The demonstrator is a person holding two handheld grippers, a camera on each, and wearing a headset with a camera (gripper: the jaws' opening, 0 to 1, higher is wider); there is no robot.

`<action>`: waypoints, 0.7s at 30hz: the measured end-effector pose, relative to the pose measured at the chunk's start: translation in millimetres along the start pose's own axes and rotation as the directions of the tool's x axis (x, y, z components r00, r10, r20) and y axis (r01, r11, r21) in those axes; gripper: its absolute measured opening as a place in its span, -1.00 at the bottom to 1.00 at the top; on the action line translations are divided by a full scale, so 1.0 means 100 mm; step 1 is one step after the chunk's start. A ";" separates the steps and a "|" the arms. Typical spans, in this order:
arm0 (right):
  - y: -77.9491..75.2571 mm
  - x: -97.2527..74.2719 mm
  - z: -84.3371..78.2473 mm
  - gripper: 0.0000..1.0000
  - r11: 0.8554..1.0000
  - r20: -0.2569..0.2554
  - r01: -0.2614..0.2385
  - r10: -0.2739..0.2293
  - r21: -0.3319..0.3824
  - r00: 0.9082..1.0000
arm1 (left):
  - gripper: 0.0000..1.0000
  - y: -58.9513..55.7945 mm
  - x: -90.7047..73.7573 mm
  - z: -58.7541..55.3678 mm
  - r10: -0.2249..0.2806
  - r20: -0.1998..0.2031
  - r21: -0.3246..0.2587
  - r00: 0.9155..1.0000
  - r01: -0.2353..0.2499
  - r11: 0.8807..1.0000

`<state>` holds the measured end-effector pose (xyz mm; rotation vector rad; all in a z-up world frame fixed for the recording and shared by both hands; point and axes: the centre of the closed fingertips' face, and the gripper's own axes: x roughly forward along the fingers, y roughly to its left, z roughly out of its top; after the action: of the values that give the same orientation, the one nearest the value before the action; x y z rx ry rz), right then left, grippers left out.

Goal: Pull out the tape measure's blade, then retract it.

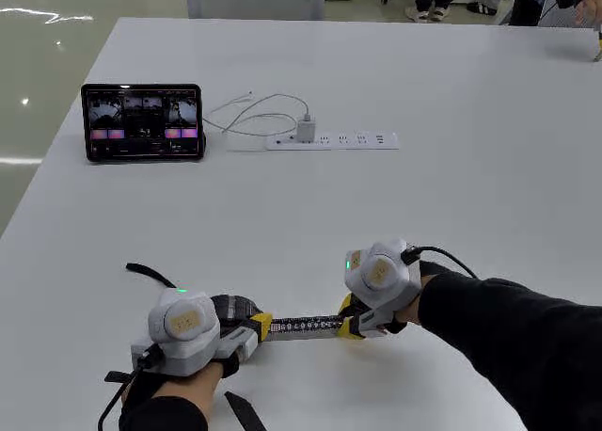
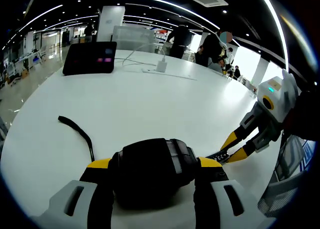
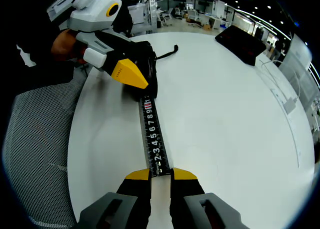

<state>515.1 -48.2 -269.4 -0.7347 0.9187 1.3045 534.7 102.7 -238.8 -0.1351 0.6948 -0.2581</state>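
Blade-pulling is the step in hand, as I judge it. Nearest the person, on the white table (image 1: 395, 83), the left gripper (image 1: 246, 324) is closed around the black tape measure case (image 2: 152, 171), one yellow-tipped jaw on each side, pinning it against the tabletop. From the case mouth the blade (image 3: 152, 134) runs flat along the table to the right gripper (image 3: 161, 175), whose jaws are pinched on its free end. Only a short stretch is out: the right gripper view shows the printed numerals running up to about nine between the two grippers. The case's wrist strap (image 1: 149, 273) trails loose on the table just behind the left gripper.

Further back, well apart from the work, stand a tablet (image 1: 143, 120) with its screen lit and a white power strip (image 1: 331, 141) with a charger (image 1: 306, 128) and looped cable.

The pull looks barely begun. The next move calls for drawing the right gripper straight away from the case, low and in line with the blade so it does not buckle or twist, while the left holds the case steady. The retraction would then want a guided return, since a free blade could whip back.
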 end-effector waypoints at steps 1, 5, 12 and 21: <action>0.00 0.00 0.00 -0.81 1.000 0.000 0.000 0.000 -0.001 1.000 | 0.20 0.00 0.00 0.00 0.000 0.000 0.000 1.000 0.000 1.000; 0.00 0.01 0.01 -0.81 1.000 0.002 0.000 0.000 -0.006 1.000 | 0.20 0.00 0.00 0.00 -0.001 -0.001 -0.002 1.000 0.001 1.000; 0.02 0.02 0.05 -0.80 1.000 0.006 -0.001 0.002 -0.030 1.000 | 0.20 0.01 0.00 0.00 0.000 -0.003 -0.002 1.000 0.000 1.000; 0.02 0.05 0.09 -0.80 0.999 0.010 -0.004 0.005 -0.035 1.000 | 0.21 0.00 0.00 0.01 -0.001 -0.005 -0.002 1.000 0.001 1.000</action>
<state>514.7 -38.2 -269.5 -0.7526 0.8915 1.3302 535.3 103.0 -238.7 -0.1369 0.7001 -0.2590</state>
